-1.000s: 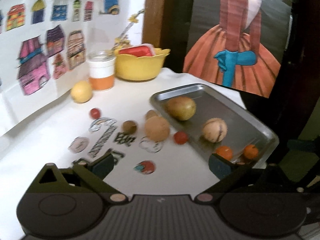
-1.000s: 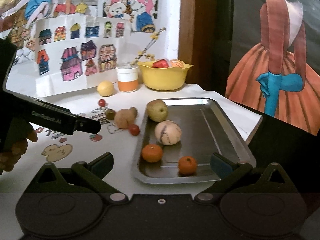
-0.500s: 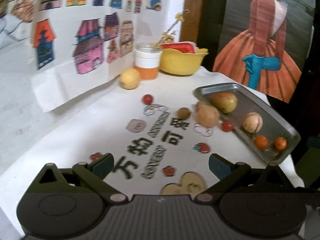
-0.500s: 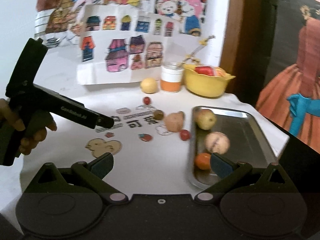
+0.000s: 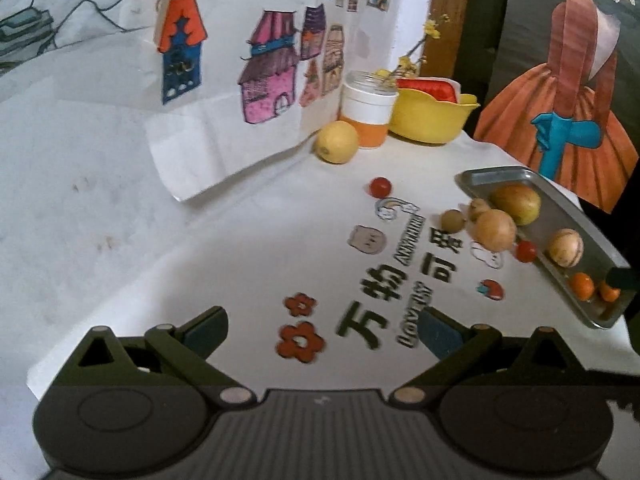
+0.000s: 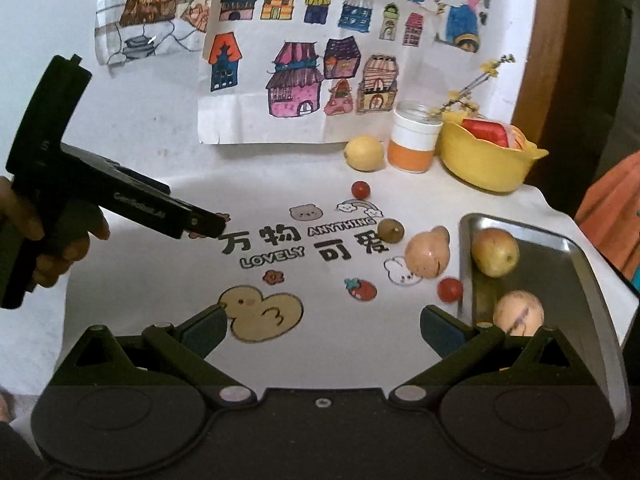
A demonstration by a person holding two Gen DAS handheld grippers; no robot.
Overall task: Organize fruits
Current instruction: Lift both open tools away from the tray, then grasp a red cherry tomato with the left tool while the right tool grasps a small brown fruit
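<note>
Steel tray (image 6: pixel 576 264) with fruit beside right tongs (image 6: pixel 324 330), gaping empty.

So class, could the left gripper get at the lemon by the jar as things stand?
Probably yes: the left gripper is open and empty, and only bare tablecloth lies between it and the lemon.
</note>
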